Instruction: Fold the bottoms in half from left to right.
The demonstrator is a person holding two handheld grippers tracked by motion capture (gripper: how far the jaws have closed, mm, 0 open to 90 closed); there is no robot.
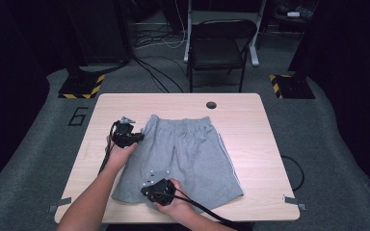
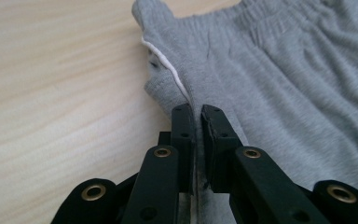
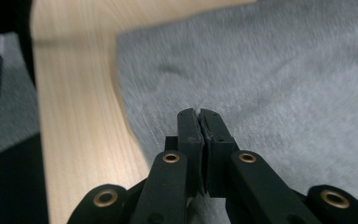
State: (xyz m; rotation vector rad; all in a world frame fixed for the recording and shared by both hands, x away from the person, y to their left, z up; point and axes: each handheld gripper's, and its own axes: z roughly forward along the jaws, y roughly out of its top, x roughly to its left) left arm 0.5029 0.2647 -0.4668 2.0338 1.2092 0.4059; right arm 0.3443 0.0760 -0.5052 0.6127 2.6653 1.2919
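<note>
Both jaws pinched tight on the grey shorts [image 1: 183, 154]: left gripper [image 2: 196, 112] on the side seam just ahead, right gripper [image 3: 198, 114] on the hem edge. Grasping done, by the look; next, lifting both together to fold across the table [image 1: 250, 110].

Left black two-jaw claw [image 2: 197, 114] clamped on a raised fold of the grey knit shorts [image 2: 279, 88], beside white piping. Lying on the pale wooden bench [image 2: 60, 93].
</note>
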